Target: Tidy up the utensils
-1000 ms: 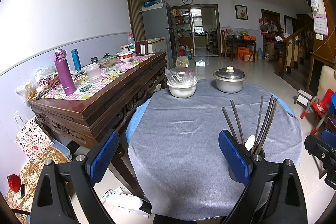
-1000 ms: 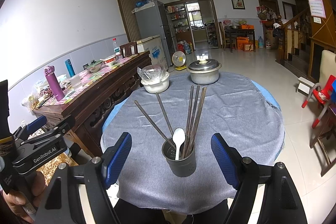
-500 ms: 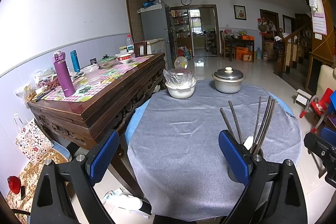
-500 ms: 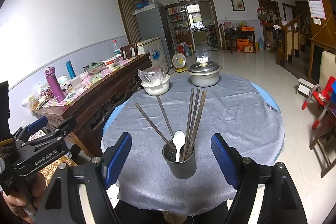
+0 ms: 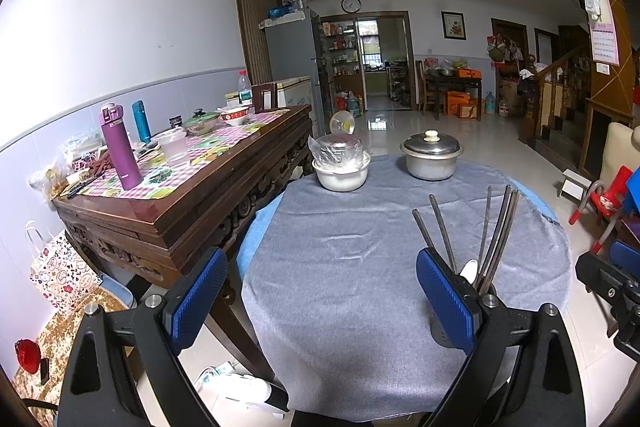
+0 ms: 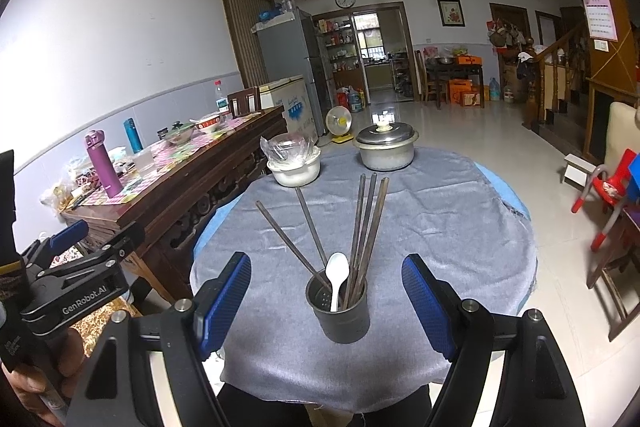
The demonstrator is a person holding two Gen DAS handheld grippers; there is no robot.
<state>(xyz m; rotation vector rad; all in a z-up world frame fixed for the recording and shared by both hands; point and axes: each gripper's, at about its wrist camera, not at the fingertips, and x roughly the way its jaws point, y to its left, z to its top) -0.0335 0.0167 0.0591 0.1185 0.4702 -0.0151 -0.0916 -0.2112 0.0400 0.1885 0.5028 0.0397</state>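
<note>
Both grippers (image 6: 326, 297) (image 5: 320, 297) held wide, nothing grasped — holder (image 6: 340, 311) could be tipped if leaning chopsticks (image 6: 366, 227) get knocked.

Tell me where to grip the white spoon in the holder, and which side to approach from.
Grip the white spoon by its bowl, the only part standing clear above the utensil holder; its handle is down inside. Probably come from above with the right gripper, fingers on the bowl's edges, since chopsticks crowd its right.
</note>
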